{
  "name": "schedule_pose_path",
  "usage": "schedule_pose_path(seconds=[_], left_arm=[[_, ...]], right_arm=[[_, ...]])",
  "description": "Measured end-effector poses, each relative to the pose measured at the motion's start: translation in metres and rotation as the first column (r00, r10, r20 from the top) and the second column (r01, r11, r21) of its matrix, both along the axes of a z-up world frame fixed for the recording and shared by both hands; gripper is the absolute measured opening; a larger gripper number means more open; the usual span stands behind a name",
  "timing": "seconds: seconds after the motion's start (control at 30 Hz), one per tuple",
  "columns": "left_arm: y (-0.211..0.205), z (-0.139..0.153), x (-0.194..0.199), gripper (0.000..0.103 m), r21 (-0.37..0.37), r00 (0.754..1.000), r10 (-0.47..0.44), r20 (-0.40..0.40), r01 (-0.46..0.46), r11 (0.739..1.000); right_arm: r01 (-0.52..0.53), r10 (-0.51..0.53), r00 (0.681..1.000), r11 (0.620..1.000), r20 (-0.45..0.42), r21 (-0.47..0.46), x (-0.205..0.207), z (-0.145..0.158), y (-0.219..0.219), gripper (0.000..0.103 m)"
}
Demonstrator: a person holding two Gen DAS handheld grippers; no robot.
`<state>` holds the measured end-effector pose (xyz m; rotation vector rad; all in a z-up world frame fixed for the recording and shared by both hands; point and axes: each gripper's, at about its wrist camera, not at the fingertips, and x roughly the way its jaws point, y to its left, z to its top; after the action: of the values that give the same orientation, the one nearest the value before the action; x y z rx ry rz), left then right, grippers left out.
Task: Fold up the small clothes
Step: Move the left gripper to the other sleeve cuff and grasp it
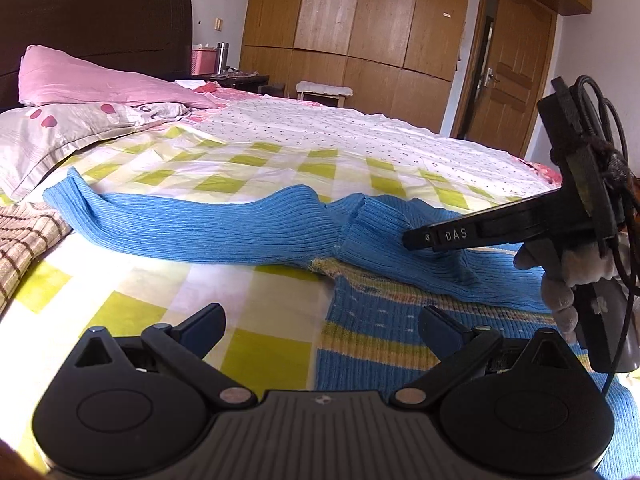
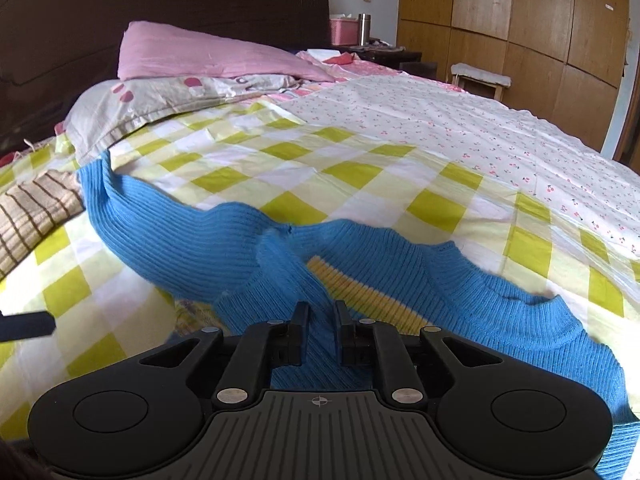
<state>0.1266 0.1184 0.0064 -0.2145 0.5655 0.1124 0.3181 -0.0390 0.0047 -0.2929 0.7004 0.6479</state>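
Sweater: a small blue ribbed knit sweater (image 2: pixel 460 292) with yellow and multicoloured stripes lies spread on the bed, its round collar toward the right in the right wrist view
Sleeve: one long blue ribbed sleeve (image 1: pixel 168 224) runs out flat to the left across the checks; its cuff ends near the pale pillow
Bed cover: yellow-green and white checked sheet (image 2: pixel 304 160), and beyond it a white sheet printed with tiny red cherries (image 2: pixel 460 128)
Left gripper: here's the black two-finger left gripper (image 1: pixel 320 328), low over the sweater's striped hem, jaws spread wide, one finger over bare sheet and the other over the knit, nothing between them
Right gripper: the black right gripper (image 2: pixel 322 312) sits on the sweater's body with its jaws close together, a ridge of blue knit running up through the narrow gap; whether the pads actually press that fold I can't tell
Hand: seen from the left wrist, a gloved hand (image 1: pixel 576 276) grips the right gripper's handle, and its long black finger rests on the blue knit
Pillows: a pink pillow (image 1: pixel 92 80) stacked on a pale pillow with pink heart shapes (image 1: pixel 72 132), against a dark brown headboard (image 1: pixel 100 16)
Edge of bed: a brown and tan striped cloth (image 1: pixel 20 240) lies at the left, just beside the sleeve's cuff
Room: wooden wardrobe (image 1: pixel 360 20) along the far wall
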Motion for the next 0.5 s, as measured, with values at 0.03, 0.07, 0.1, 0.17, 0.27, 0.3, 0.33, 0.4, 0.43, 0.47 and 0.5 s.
schedule_pose_path(seconds=[0.03,0.07,0.1,0.17,0.27,0.3,0.33,0.4,0.43,0.47,0.5], left_arm=[[0.001,0.0,0.0,0.103,0.002,1.0,0.007,-0.002,-0.007,1.0],[0.002,-0.001,0.0,0.103,0.007,1.0,0.014,-0.003,-0.014,1.0],[0.003,0.0,0.001,0.103,0.017,1.0,0.02,0.0,-0.02,1.0],[0.006,0.001,0.001,0.103,0.037,0.999,0.04,0.011,-0.04,0.998],[0.017,0.001,0.003,0.103,0.038,0.997,0.08,0.016,-0.08,0.996],[0.022,0.001,0.005,0.103,0.031,0.995,0.098,0.013,-0.098,0.995],[0.027,0.0,0.006,0.103,0.024,0.993,0.113,0.011,-0.114,0.993],[0.038,0.0,0.007,0.103,0.014,0.989,0.149,0.008,-0.149,0.989],[0.043,0.0,0.007,0.103,0.015,0.986,0.167,0.008,-0.167,0.986],[0.048,0.001,0.007,0.103,0.021,0.982,0.186,0.011,-0.186,0.982],[0.052,0.002,0.007,0.103,0.033,0.979,0.205,0.015,-0.205,0.978]], right_arm=[[0.006,-0.006,1.0,1.0,-0.004,-0.005,0.004,-0.002,0.002,0.015],[0.013,-0.013,1.0,1.0,0.004,-0.011,0.007,-0.004,0.005,0.015],[0.025,-0.025,1.0,1.0,0.013,-0.014,0.008,-0.003,0.006,0.015],[0.043,-0.043,0.999,0.999,0.009,0.027,0.009,0.002,0.004,0.015],[0.027,-0.03,0.998,0.998,0.054,0.058,0.0,0.011,0.0,0.015],[0.021,-0.023,0.998,0.999,0.059,0.044,0.0,0.01,0.0,0.017],[0.018,-0.019,0.999,1.0,0.035,0.019,0.002,0.006,0.002,0.018],[0.026,-0.027,0.999,0.999,-0.028,-0.043,0.008,-0.006,0.007,0.019],[0.033,-0.035,0.999,0.998,-0.022,-0.056,0.007,-0.009,0.007,0.019],[0.032,-0.032,0.999,0.998,-0.01,-0.056,0.004,-0.011,0.008,0.019],[0.037,-0.037,0.999,0.998,0.0,-0.042,0.001,-0.01,0.006,0.019]])
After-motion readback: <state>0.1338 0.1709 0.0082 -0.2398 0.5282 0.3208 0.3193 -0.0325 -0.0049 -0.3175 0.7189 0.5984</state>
